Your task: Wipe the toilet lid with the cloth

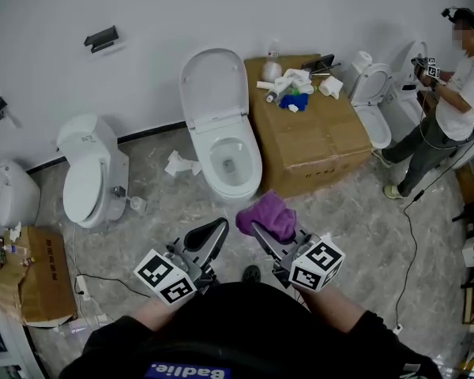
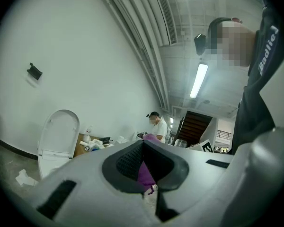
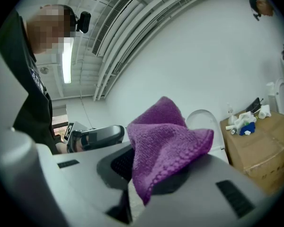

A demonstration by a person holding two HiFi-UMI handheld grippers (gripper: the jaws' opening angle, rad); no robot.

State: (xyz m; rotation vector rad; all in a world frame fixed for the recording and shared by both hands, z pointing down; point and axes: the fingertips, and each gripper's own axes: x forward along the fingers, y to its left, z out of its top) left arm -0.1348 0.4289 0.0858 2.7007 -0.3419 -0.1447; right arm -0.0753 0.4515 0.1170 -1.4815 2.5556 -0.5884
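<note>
Cloth (image 1: 267,215), purple, is pinched in my right gripper (image 1: 260,232). The jaws are clenched on one fold and the rest is bunched up over the tips. My left gripper (image 1: 215,235) sits just beside it, jaws closed together on nothing. Both point toward the white toilet bowl (image 1: 233,164), just short of its front rim. The toilet lid (image 1: 213,85) stands raised against the wall behind the bowl, well apart from the cloth. A cardboard box (image 1: 308,136) with clutter on top stands just right of the bowl.
</note>
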